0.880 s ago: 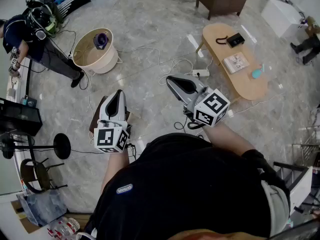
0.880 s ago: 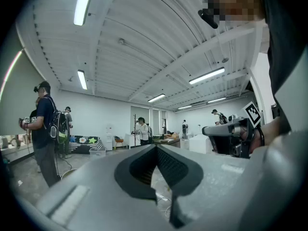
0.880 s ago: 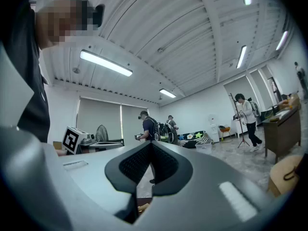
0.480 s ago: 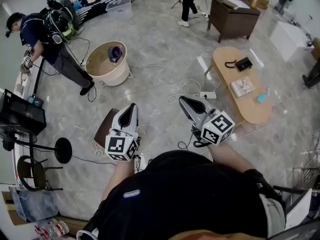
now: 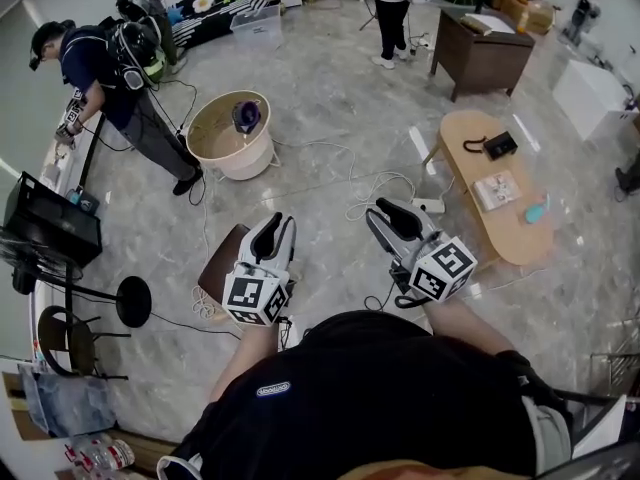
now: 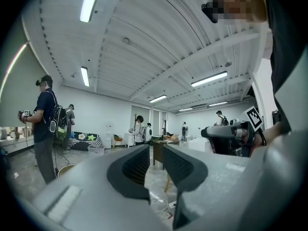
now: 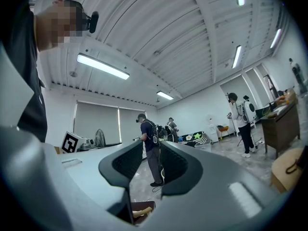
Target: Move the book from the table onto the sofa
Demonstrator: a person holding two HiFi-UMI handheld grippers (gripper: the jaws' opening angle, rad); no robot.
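The book (image 5: 497, 189) on the table (image 5: 465, 133) was too small to read, and the top edge cut off a standing person (image 5: 392, 13).

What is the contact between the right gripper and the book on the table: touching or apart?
Apart. Head view shows the right gripper over floor, clearly short of the book lying on the table.

shirt (image 5: 400, 398): black, short-sleeved, white logo (image 5: 272, 390) | left tongs (image 5: 275, 225), right tongs (image 5: 386, 211): grey, black pads (image 6: 132, 170) | cubes (image 5: 255, 298): black-and-white square markers
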